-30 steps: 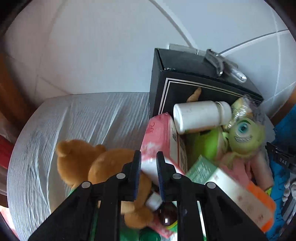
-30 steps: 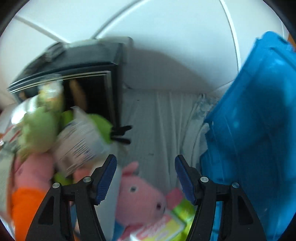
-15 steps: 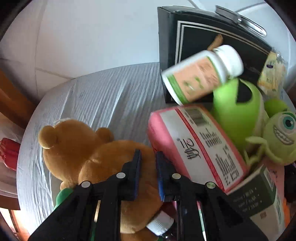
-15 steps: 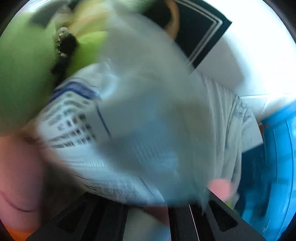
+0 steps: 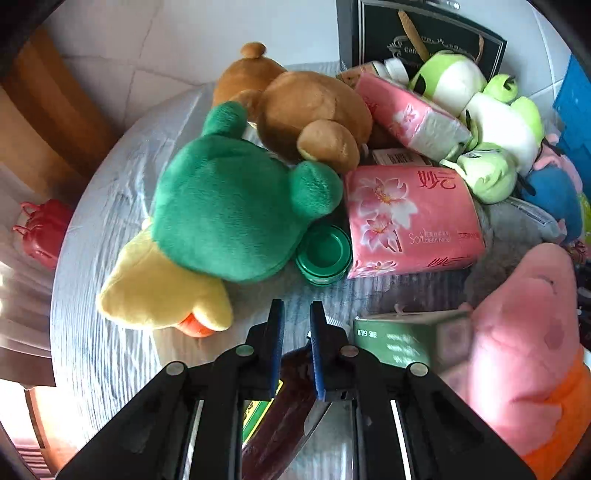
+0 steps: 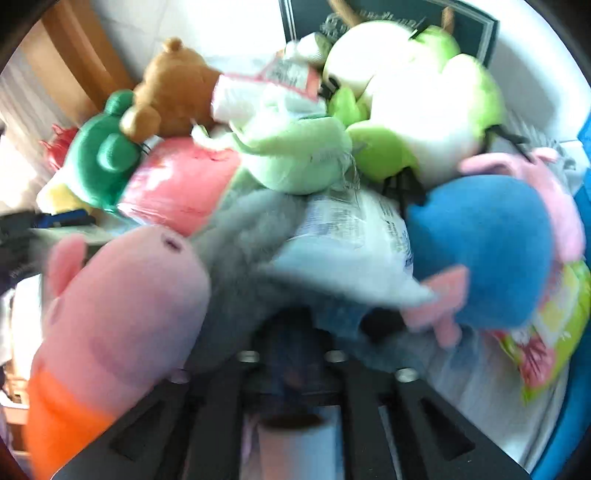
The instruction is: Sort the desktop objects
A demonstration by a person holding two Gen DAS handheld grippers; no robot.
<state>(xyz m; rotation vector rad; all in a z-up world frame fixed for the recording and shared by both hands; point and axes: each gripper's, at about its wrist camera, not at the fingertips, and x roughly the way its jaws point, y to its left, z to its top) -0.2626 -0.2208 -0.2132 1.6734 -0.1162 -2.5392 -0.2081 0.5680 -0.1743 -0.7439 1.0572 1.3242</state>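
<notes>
A heap of objects lies on a round grey-clothed table point(image 5: 110, 354). In the left wrist view: a green and yellow plush point(image 5: 221, 210), a brown bear point(image 5: 306, 107), two pink tissue packs point(image 5: 410, 218), a green lid point(image 5: 325, 254), green frog plushes point(image 5: 491, 114), a pink pig plush point(image 5: 524, 343). My left gripper point(image 5: 296, 325) is nearly shut with nothing between its tips, above bare cloth; a dark glossy item point(image 5: 288, 413) lies under it. My right gripper's tips are hidden under a clear plastic bag point(image 6: 351, 251) and grey cloth, in a blurred view.
A black gift bag point(image 5: 424, 33) stands at the back. A blue bin point(image 5: 576, 107) sits at the right edge. A green box point(image 5: 399, 343) lies by the pink pig. A blue-bodied pig plush point(image 6: 487, 251) and a green snack packet point(image 6: 554, 332) are at the right.
My left gripper has pulled back and tipped down, so the whole heap now shows. My right gripper, open a second ago, has pushed into the plastic bag and now sits under it.
</notes>
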